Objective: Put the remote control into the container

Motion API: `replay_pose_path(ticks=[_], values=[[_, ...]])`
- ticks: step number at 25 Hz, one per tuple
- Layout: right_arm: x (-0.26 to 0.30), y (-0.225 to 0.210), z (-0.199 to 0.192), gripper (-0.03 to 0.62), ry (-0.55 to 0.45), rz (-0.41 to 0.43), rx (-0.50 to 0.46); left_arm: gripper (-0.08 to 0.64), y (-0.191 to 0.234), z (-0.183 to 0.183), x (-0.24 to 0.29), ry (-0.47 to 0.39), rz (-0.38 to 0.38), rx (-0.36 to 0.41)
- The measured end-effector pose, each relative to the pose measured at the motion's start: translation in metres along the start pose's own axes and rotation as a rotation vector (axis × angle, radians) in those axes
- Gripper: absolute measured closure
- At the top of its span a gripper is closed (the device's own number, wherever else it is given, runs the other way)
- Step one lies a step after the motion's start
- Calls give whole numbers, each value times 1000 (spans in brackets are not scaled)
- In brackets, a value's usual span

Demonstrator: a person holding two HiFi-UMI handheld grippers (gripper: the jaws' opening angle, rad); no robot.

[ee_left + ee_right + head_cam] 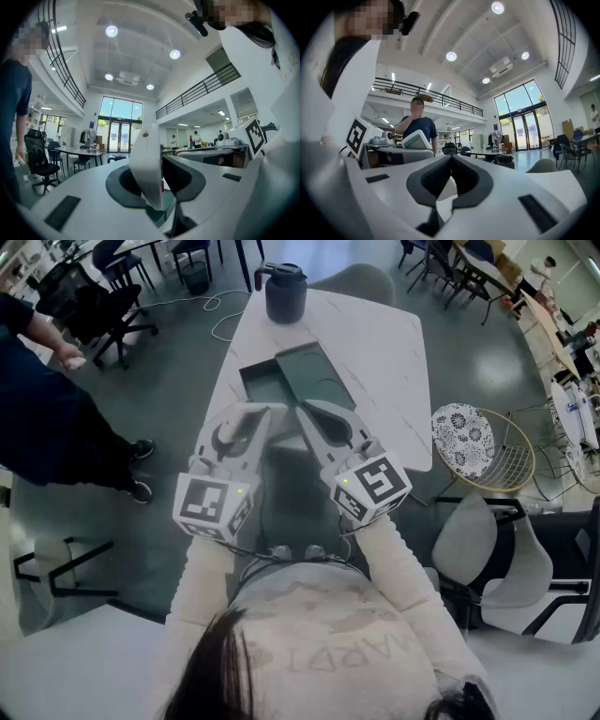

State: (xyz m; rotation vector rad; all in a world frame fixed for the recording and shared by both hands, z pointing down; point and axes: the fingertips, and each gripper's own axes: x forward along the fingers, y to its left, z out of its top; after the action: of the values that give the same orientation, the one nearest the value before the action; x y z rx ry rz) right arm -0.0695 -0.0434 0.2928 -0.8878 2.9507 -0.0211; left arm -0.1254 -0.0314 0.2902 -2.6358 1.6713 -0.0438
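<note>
The remote control (pixel 146 164) is a white, slim body standing on edge between the jaws of my left gripper (pixel 155 187), and both pads press on it. In the right gripper view it shows as a white-rimmed, teal-faced slab (pixel 412 139) above the left gripper. The container (pixel 267 385) is a dark green box with its lid (pixel 317 374) lying open beside it, at the middle of the white table (pixel 375 352). In the head view my left gripper (pixel 251 420) and right gripper (pixel 314 420) hover side by side just short of it. The right gripper (pixel 450 174) has its jaws together on nothing.
A dark jug (pixel 284 292) stands at the table's far end. A person (pixel 42 418) stands to the left near office chairs (pixel 98 306). A wire chair with a patterned cushion (pixel 483 446) and a white chair (pixel 506 559) are at the right.
</note>
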Motion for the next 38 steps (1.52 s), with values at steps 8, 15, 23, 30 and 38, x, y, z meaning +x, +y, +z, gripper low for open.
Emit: replay_pose_path(ticks=[8, 15, 23, 30, 38], values=[[-1, 0, -2, 575, 2, 1, -1, 454, -1, -2, -1, 0, 3, -1], [-2, 4, -1, 575, 5, 2, -4, 454, -2, -1, -4, 1, 1, -5], [-2, 7, -1, 575, -1, -1, 3, 454, 0, -3, -4, 0, -6, -7], [1, 12, -2, 575, -3, -26, 4, 454, 8, -9, -1, 16, -24, -2], [3, 19, -9, 575, 5, -84, 4, 454, 25, -35, 16, 84, -76, 44]])
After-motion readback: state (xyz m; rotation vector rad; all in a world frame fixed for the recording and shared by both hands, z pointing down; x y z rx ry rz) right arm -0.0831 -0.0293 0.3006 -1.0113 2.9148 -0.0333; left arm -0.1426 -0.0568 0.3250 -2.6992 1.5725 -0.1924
